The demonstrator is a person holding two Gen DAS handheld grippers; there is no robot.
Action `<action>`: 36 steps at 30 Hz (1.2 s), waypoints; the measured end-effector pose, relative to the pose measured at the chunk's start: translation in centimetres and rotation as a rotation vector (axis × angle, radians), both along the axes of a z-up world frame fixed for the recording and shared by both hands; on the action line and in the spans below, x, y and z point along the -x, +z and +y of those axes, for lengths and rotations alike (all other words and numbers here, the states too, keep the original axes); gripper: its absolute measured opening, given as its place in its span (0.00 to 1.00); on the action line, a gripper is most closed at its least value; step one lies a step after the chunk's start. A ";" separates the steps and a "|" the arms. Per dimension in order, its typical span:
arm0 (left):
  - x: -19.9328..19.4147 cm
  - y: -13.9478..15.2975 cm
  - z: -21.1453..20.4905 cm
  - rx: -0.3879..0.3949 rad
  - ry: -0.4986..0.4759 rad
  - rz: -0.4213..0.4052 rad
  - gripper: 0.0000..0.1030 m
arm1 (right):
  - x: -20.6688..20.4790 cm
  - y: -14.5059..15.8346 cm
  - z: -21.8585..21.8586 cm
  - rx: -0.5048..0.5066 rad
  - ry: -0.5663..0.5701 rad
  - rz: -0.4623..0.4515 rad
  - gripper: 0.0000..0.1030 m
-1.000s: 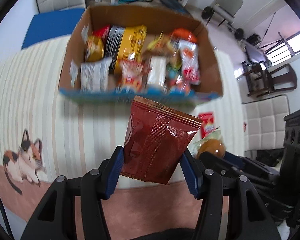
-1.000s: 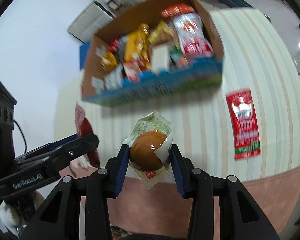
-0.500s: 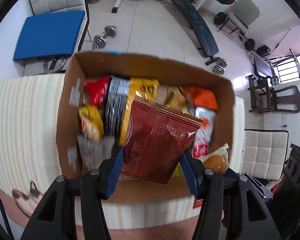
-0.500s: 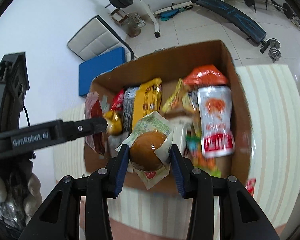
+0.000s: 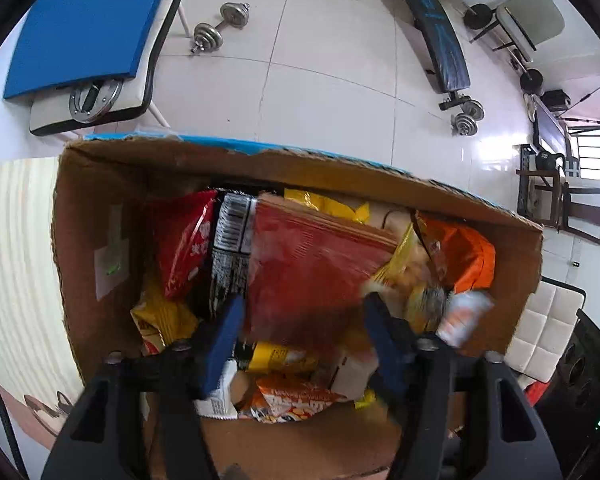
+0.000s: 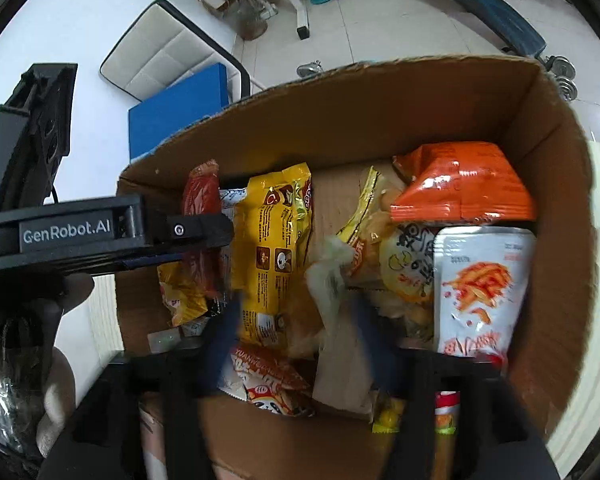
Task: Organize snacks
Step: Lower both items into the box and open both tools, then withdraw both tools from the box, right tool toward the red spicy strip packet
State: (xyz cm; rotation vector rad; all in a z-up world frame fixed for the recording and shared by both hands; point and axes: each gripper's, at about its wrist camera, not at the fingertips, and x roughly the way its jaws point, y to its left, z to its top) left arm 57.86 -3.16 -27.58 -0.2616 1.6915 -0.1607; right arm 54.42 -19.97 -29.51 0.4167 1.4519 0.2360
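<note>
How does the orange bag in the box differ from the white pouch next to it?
The orange bag is puffy and lies against the far wall of the cardboard box; the white pouch is flat, printed with red sticks, and sits nearer the camera. Both lie along the box's right side.

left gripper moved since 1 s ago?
Yes. The left gripper was short of the cardboard box, over the striped table; now it's above the box interior, jaws just opened, releasing the red pouch.
</note>
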 end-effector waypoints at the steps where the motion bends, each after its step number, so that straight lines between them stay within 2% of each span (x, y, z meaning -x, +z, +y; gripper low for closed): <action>1: 0.0 0.1 -0.1 -0.003 -0.005 -0.012 0.83 | -0.1 0.0 -0.1 0.009 0.001 -0.005 0.89; 2: 0.1 0.3 -0.1 -0.003 -0.007 -0.023 0.87 | -0.2 0.0 -0.2 0.016 0.002 -0.005 0.89; 11: 1.5 2.0 -0.3 -0.014 -0.027 -0.085 0.87 | 0.5 1.2 -0.5 0.123 0.030 -0.022 0.91; 17: 4.2 4.8 -0.1 -0.074 -0.046 -0.199 0.87 | 3.0 4.0 -0.5 0.153 0.038 -0.085 0.94; 22: 7.7 7.4 0.6 -0.095 -0.039 -0.291 0.87 | 5.4 6.7 -0.5 0.250 0.052 -0.162 0.96; 29: 13.2 10.3 0.7 -0.127 -0.041 -0.380 0.87 | 10.1 10.1 -1.1 0.273 0.055 -0.213 0.96; 36: 18.2 12.0 0.6 -0.136 -0.017 -0.432 0.87 | 15.1 13.0 -1.5 0.275 0.042 -0.261 0.96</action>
